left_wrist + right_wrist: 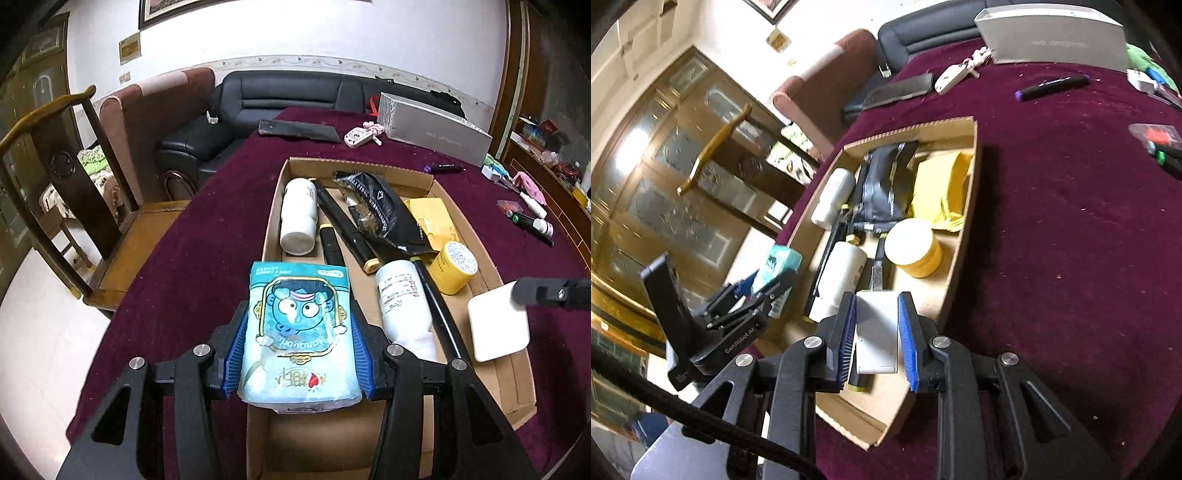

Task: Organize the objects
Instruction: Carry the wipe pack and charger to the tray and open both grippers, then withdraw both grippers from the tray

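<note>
My left gripper (297,321) is shut on a light blue tissue pack (299,332) with a cartoon figure, held over the near end of an open cardboard box (275,206). In the right wrist view the same pack (779,262) sits at the box's left rim. My right gripper (877,301) is shut on a flat white block (877,332) over the box's near end. The left wrist view shows that block (498,325) at the box's right wall. Inside lie a white bottle (299,218), a black pouch (384,214), a yellow jar (454,266), a labelled white bottle (402,299) and black pens.
The box lies on a dark red tablecloth (1071,240). Behind it are a silver carton (432,129), a black marker (443,168), a white key fob (358,137) and a flat black piece (299,131). More markers (528,221) lie right. A wooden chair (55,166) stands at the left.
</note>
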Demonstrator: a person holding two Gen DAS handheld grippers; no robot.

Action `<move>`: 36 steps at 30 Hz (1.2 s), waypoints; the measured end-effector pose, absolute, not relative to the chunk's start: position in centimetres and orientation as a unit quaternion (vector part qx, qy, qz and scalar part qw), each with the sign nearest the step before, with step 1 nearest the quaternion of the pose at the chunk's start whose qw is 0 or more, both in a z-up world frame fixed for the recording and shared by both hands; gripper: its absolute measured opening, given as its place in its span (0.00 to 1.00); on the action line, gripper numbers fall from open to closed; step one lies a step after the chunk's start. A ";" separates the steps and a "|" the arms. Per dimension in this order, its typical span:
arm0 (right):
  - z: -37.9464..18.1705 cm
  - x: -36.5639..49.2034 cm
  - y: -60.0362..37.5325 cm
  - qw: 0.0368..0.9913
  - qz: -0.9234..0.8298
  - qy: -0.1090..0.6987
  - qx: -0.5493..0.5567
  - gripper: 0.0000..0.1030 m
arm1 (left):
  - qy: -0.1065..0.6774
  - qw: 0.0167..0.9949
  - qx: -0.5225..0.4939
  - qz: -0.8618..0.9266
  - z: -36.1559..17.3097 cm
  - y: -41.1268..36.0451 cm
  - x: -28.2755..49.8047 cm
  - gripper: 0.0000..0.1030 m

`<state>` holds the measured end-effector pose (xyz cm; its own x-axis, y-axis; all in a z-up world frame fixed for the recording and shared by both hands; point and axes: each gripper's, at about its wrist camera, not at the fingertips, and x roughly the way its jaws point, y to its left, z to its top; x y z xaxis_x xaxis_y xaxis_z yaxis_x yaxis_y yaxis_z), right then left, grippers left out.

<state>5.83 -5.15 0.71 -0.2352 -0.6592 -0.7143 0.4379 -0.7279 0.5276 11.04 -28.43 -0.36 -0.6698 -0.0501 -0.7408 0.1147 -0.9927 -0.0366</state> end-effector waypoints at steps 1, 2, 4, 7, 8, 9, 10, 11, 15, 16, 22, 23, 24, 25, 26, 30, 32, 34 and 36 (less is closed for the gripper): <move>0.4 5.8 -5.5 0.351 -0.779 -0.102 0.510 0.20 | 0.040 0.045 0.406 -0.912 -0.6 -28.5 11.0 0.43; 0.3 5.9 -5.9 0.349 -0.779 -0.097 0.512 0.20 | 0.039 0.045 0.408 -0.911 -0.7 -28.5 10.9 0.43; 0.2 6.0 -6.5 0.347 -0.783 -0.085 0.510 0.20 | 0.041 0.045 0.411 -0.910 -1.1 -28.5 10.8 0.43; 0.6 6.1 -7.1 0.341 -0.793 -0.062 0.502 0.20 | 0.050 0.045 0.409 -0.910 -1.2 -28.8 10.9 0.43; 0.7 6.2 -7.5 0.339 -0.796 -0.052 0.498 0.20 | 0.052 0.046 0.409 -0.910 -1.2 -28.9 10.9 0.43; 0.7 6.3 -7.7 0.335 -0.801 -0.041 0.495 0.20 | 0.056 0.046 0.408 -0.910 -1.2 -29.0 10.9 0.43; 0.7 6.4 -7.9 0.331 -0.805 -0.035 0.492 0.20 | 0.060 0.046 0.408 -0.910 -1.1 -29.1 10.9 0.45; 0.7 6.6 -8.0 0.327 -0.809 -0.030 0.488 0.21 | 0.063 0.046 0.407 -0.910 -1.1 -29.2 11.0 0.48; 0.7 6.6 -8.4 0.311 -0.823 -0.016 0.474 0.29 | 0.077 0.044 0.398 -0.913 -0.7 -29.3 11.6 0.57; 1.0 6.8 -8.5 0.304 -0.832 -0.003 0.465 0.31 | 0.086 0.041 0.395 -0.914 -0.5 -29.3 11.8 0.58; 3.3 9.0 -8.8 0.272 -0.878 0.065 0.390 0.47 | 0.114 0.035 0.358 -0.926 1.6 -28.7 14.3 0.64; 3.6 9.2 -8.9 0.267 -0.882 0.070 0.382 0.50 | 0.115 0.034 0.352 -0.928 1.9 -28.5 14.8 0.64; 3.9 9.6 -8.8 0.262 -0.887 0.074 0.373 0.50 | 0.115 0.034 0.345 -0.931 2.3 -28.2 15.4 0.64; 4.3 10.0 -8.6 0.258 -0.891 0.077 0.365 0.50 | 0.113 0.035 0.338 -0.934 2.7 -27.9 15.9 0.64; 4.5 10.3 -8.5 0.255 -0.894 0.079 0.360 0.50 | 0.111 0.037 0.333 -0.936 3.1 -27.6 16.4 0.64; 5.1 11.3 -7.8 0.238 -0.904 0.086 0.345 0.51 | 0.097 0.039 0.317 -0.942 4.2 -26.2 17.8 0.65; 5.5 11.7 -7.4 0.229 -0.909 0.089 0.338 0.51 | 0.087 0.040 0.313 -0.945 4.6 -25.2 18.2 0.65; 5.7 12.2 -6.6 0.219 -0.914 0.091 0.329 0.52 | 0.079 0.039 0.310 -0.947 5.0 -24.4 18.3 0.65; 6.0 12.7 -5.7 0.206 -0.921 0.094 0.316 0.56 | 0.073 0.037 0.309 -0.947 5.2 -23.6 18.3 0.65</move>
<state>12.68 -5.67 6.01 -0.7154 -0.3197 -0.6213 0.4386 -0.8977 -0.0431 18.33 -23.64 5.21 -0.8059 -0.0243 -0.5916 0.1149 -0.9866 -0.1160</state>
